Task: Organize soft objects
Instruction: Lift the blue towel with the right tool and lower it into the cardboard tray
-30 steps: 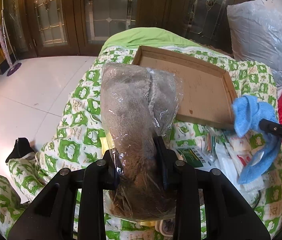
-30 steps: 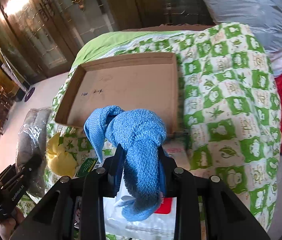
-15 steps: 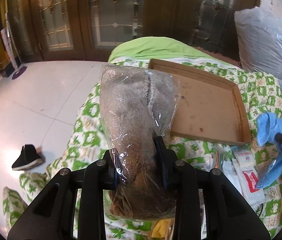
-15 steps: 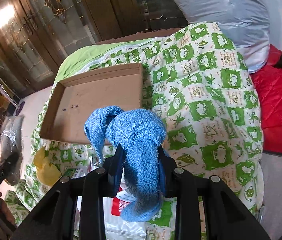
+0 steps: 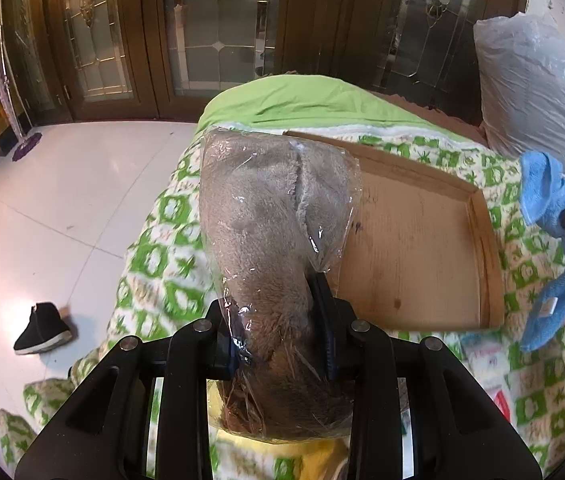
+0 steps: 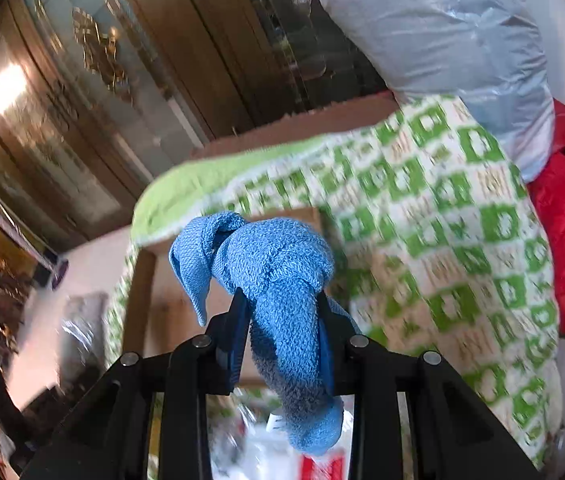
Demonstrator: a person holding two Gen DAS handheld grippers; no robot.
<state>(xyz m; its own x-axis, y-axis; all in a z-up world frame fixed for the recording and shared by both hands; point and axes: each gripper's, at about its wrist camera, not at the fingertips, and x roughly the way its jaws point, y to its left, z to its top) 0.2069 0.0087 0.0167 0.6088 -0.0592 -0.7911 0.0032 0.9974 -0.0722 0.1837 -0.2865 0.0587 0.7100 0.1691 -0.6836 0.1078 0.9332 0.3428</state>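
Carrying loads above the cardboard tray [image 5: 434, 248]: left gripper [image 5: 278, 344] jaws clench a bagged grey plush [image 5: 266, 216], right gripper [image 6: 282, 332] jaws pinch a blue towel [image 6: 278, 276]. Slick plastic could slip; the dangling towel might snag the tray's rim.

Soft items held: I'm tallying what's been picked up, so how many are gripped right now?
2: a bagged grey plush in the left gripper, a blue towel in the right gripper. Others may be hidden.
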